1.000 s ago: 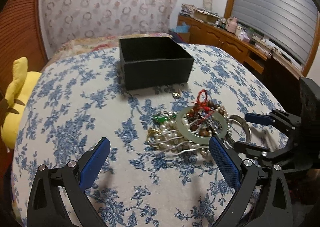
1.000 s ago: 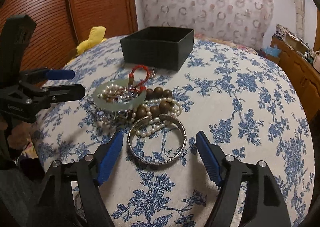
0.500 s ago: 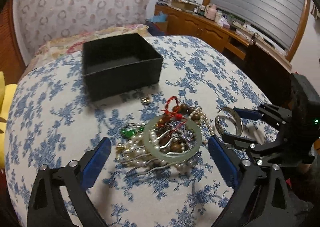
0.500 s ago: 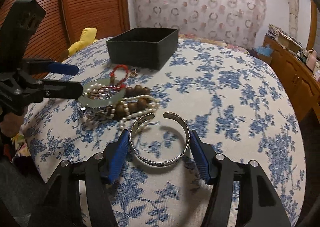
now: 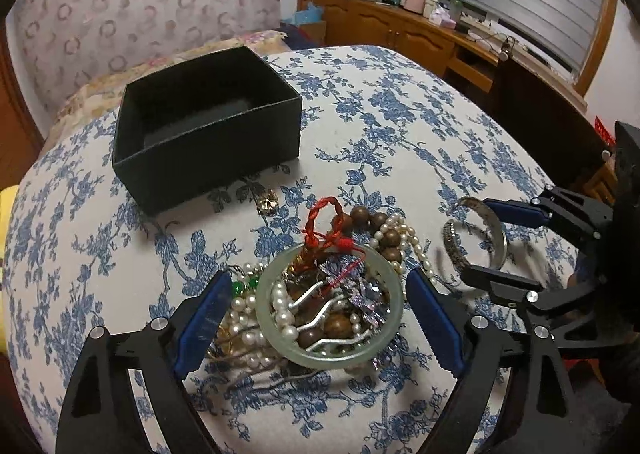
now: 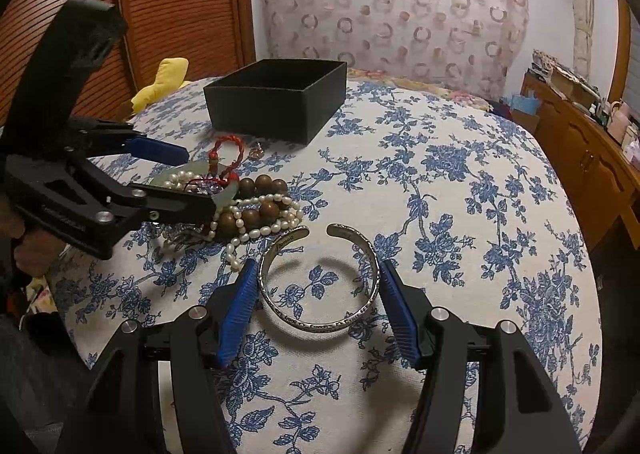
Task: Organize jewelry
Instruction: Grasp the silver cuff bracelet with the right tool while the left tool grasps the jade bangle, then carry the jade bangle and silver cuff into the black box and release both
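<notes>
Nearest to the right wrist camera, the right tool [image 6: 314, 296] is seen with its two blue pads set against the outer sides of a silver cuff bracelet [image 6: 320, 278], so the cuff is grasped between them. The cuff lies flat on the blue-flowered cloth [image 6: 440, 181] of the surface, its gap turned away from the camera. Whether it is lifted clear of the cloth cannot be told.

Just beyond the cuff, to the left, a strand of white pearls [image 6: 260, 221] and a string of brown wooden beads [image 6: 260, 189] are heaped together. The left tool [image 6: 188, 181] is seen there from the side, reaching over the heap.

In the left wrist view, the left tool [image 5: 316, 314] is seen with its jaws closing, and a pale green jade bangle [image 5: 330, 308] is framed between the blue pads. The pads are not pressed on it; a gap is visible on each side, so nothing is grasped. Inside and under the bangle are piled pearls, wooden beads, a bent silver wire piece and a red knotted cord [image 5: 326, 225]. A small green stone [image 5: 238, 288] shows at the left edge of the heap.

Farther on, a small gold-coloured piece [image 5: 267, 202] lies alone on the cloth. Beyond it stands an open black box [image 5: 208, 129], in which nothing is seen. A yellow soft toy [image 6: 166, 79] lies past the far left edge of the surface.
</notes>
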### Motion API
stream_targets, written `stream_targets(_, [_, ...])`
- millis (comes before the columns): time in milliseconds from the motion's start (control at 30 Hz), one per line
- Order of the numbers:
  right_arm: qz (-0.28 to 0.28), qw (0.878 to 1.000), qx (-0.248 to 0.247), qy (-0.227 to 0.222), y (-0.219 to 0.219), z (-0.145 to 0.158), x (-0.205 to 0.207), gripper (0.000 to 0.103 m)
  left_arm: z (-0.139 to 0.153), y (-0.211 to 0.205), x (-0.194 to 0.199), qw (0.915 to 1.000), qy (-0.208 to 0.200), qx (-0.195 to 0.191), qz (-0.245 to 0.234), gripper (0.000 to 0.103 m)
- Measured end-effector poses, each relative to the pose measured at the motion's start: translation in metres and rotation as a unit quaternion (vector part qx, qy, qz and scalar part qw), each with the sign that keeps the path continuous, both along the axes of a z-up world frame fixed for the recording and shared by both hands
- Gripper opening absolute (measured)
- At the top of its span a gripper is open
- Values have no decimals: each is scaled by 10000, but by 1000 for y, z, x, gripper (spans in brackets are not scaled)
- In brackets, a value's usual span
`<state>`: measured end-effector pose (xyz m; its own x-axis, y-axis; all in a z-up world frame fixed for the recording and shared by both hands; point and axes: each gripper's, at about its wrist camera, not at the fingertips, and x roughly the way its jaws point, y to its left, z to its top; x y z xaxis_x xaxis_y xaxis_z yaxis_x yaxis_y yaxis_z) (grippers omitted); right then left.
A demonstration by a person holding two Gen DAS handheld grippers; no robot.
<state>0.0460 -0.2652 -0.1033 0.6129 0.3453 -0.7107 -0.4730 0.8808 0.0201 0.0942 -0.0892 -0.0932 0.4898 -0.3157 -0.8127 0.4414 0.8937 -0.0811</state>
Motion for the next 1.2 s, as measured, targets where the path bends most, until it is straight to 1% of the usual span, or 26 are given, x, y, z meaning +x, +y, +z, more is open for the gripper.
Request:
stream_targets(100, [-2, 10000, -30, -12, -2, 2, 1, 63, -2, -5, 2, 9999, -3, 105, -102, 79])
stream_targets(133, [-6, 10000, -41, -13, -2, 3, 2, 63, -3, -6, 3, 9998, 11, 126, -122, 74])
stream_targets(233, [-12, 10000, -68, -29, -4, 4, 3, 63, -2, -7, 2, 9998, -6, 125, -166, 69])
stream_targets(367, [-18, 9999, -100, -68, -5, 9, 5, 63, 5, -1, 1, 9999, -120, 55, -72, 69])
stream_targets(433, [-8, 9999, -104, -111, -5, 13, 6, 63, 11, 3, 0, 9997, -238, -2, -8, 69])
stream_targets(500, [13, 9998, -92, -195, -3, 20, 8, 63, 21, 8, 0, 9993, -359, -113, 56, 69])
stream_targets(600, [68, 9994, -52, -325, 1, 29, 11, 63, 33, 13, 0, 9981, -580, -177, 145, 69])
stream_targets(733, [131, 9988, -90, -465, 9, 38, 21, 63, 42, 23, 6, 9964, -747, -266, 289, 69])
stream_targets(867, [199, 9979, -105, -615, 19, 48, 31, 63, 48, 30, 12, 9950, -871, -282, 400, 69])
stream_targets(1033, [249, 9963, 69, -818, 26, 62, 48, 63, 57, 40, 17, 9930, -1020, -304, 515, 69])
stream_targets(1200, [300, 9946, 117, -987, 34, 72, 67, 63, 64, 52, 27, 9905, -1155, -326, 666, 69])
